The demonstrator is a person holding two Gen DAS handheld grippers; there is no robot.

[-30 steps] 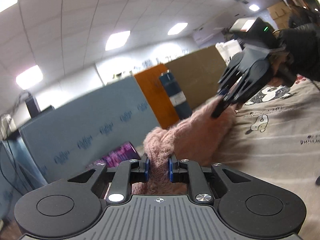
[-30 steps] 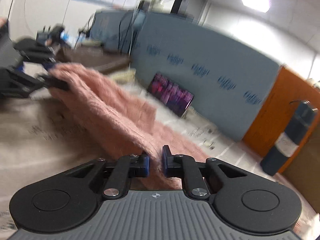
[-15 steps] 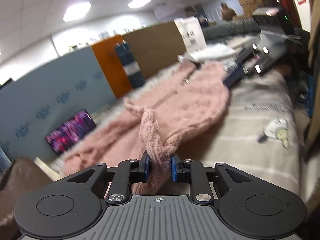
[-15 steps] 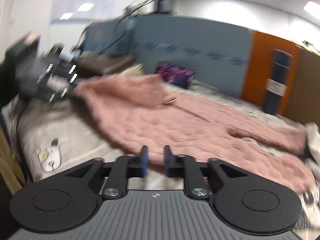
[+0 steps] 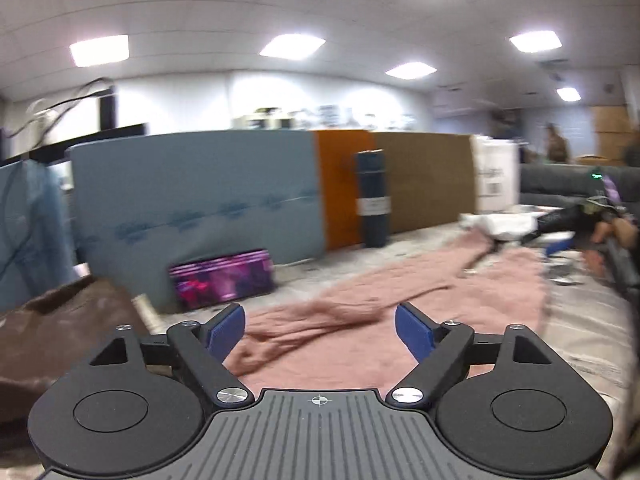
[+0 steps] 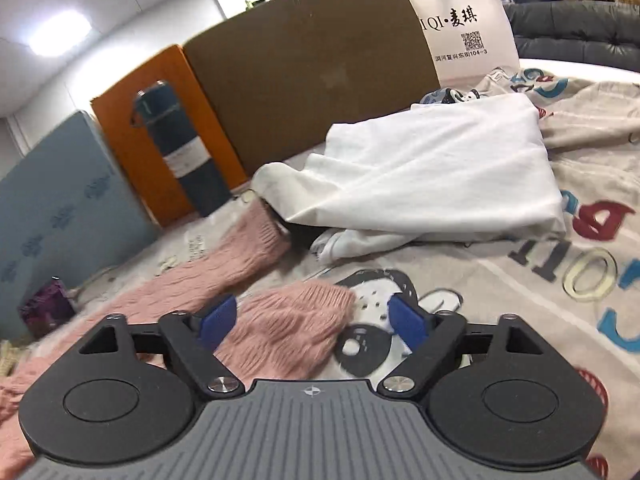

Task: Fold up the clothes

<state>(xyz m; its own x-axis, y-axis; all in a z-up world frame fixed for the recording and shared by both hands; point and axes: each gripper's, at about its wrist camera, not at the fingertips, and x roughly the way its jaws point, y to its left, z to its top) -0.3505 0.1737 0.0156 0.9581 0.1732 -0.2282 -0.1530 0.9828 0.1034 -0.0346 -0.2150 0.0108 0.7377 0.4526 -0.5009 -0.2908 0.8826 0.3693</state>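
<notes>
A fuzzy pink knit sweater point(image 5: 400, 304) lies spread flat on the printed bedsheet point(image 5: 584, 332). My left gripper point(image 5: 320, 324) is open and empty just above the sweater's near end. In the right wrist view the sweater point(image 6: 280, 320) lies under and left of my right gripper point(image 6: 312, 316), which is open and empty; one pink sleeve point(image 6: 240, 256) runs away toward a white garment. The other hand-held gripper point(image 5: 584, 212) shows blurred at the far right of the left wrist view.
A folded white garment point(image 6: 432, 168) lies on the sheet point(image 6: 560, 280) beyond the sleeve. A brown garment point(image 5: 52, 336) sits at the left. Blue, orange and brown boards point(image 5: 200, 200), a dark roll point(image 5: 372, 200) and a white bag point(image 6: 464, 20) line the far edge.
Both grippers have opened and let go of the pink sweater, which now lies flat on the sheet. Both have pulled back from it.
</notes>
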